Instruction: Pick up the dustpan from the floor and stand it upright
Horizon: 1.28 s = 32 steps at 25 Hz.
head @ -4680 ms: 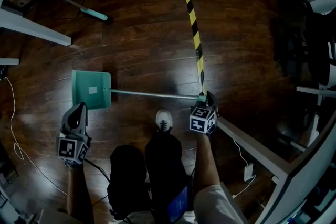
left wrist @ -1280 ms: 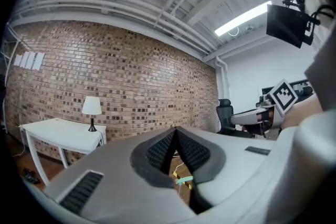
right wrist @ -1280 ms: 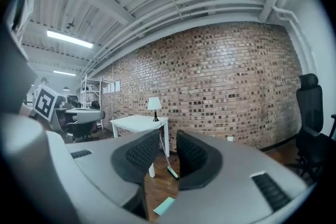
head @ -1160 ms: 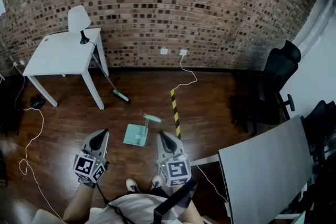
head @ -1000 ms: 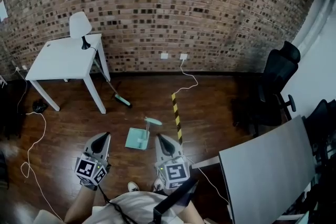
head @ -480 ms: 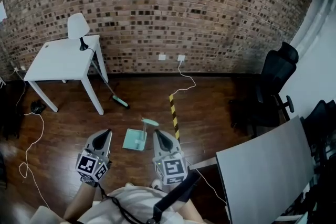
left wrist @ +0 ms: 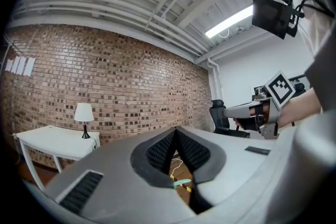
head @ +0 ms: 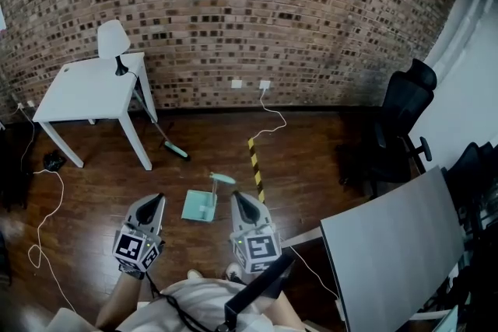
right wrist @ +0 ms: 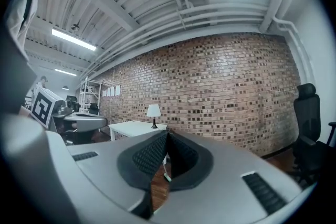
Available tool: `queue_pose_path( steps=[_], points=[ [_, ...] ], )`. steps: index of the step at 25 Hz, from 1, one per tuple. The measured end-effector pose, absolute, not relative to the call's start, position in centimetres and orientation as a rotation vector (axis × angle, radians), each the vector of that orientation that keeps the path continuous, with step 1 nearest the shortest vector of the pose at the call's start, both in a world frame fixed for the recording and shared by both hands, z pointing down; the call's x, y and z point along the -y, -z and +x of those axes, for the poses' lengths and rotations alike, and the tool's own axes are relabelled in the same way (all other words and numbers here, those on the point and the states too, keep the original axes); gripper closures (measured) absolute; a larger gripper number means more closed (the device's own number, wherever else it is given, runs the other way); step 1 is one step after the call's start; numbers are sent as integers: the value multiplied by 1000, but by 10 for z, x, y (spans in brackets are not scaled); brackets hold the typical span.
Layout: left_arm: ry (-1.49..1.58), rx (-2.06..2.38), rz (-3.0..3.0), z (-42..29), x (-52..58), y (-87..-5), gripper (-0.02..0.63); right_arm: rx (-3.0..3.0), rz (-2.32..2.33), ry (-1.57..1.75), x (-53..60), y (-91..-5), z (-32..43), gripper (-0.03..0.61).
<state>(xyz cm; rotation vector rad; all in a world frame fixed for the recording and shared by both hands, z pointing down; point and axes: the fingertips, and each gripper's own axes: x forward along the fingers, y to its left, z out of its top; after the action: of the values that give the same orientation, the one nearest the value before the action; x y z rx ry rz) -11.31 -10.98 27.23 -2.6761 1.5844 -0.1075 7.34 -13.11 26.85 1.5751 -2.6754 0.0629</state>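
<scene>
**Head view, floor scene.** One teal dustpan [head: 200,205] stands upright on the wooden floor [head: 311,159]. Its pan is down and its single handle [head: 221,179] is raised. It stands apart from both tools and just left of the near end of one yellow-and-black striped tape [head: 254,167].

Two tools are shown. The left hand-held gripper [head: 154,200] and the right hand-held gripper [head: 236,197] flank the dustpan. Each carries one marker cube.

**Gripper views.** On both tools the jaws are closed tip to tip, with nothing held between the pads. In the left gripper view, the handle's teal tip appears through the gap below the joined tips.

**Far left corner of the floor.** One white counter [head: 82,93] bears one white lamp [head: 113,40]. One broom [head: 165,138] leans against the counter, its teal head on the floor.

**Far edge.** The brick wall [head: 311,19] carries two sockets [head: 236,83]. One white cable [head: 272,120] runs from the right socket down onto the floor.

**Right edge.** One black office chair [head: 405,114] stands here. One grey panel [head: 389,245] lies nearer the viewer.
</scene>
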Motion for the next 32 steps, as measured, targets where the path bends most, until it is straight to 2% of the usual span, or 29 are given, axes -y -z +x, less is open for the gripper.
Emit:
queue_pose_path(
  steps=[7,10,14,22,32],
  points=[
    [237,-1548,-2688,-139,81,-305,611,2539,1601,-74,93,-269,64,598],
    [327,-1542,-2686,-133,62,-323,611,2512,1619,-150,65,-287,73,598],
    [301,-1572,-2714,-123,22,-330,611,2531,1580,-206,33,-311,87,598],
    [307,-1660,-2672,-87,-107,-335,611,2600,1599,-179,-94,-305,139,600],
    [310,-1648,-2742,2,-304,-348,611,2583,1540,-295,-291,-328,223,600]
  ],
)
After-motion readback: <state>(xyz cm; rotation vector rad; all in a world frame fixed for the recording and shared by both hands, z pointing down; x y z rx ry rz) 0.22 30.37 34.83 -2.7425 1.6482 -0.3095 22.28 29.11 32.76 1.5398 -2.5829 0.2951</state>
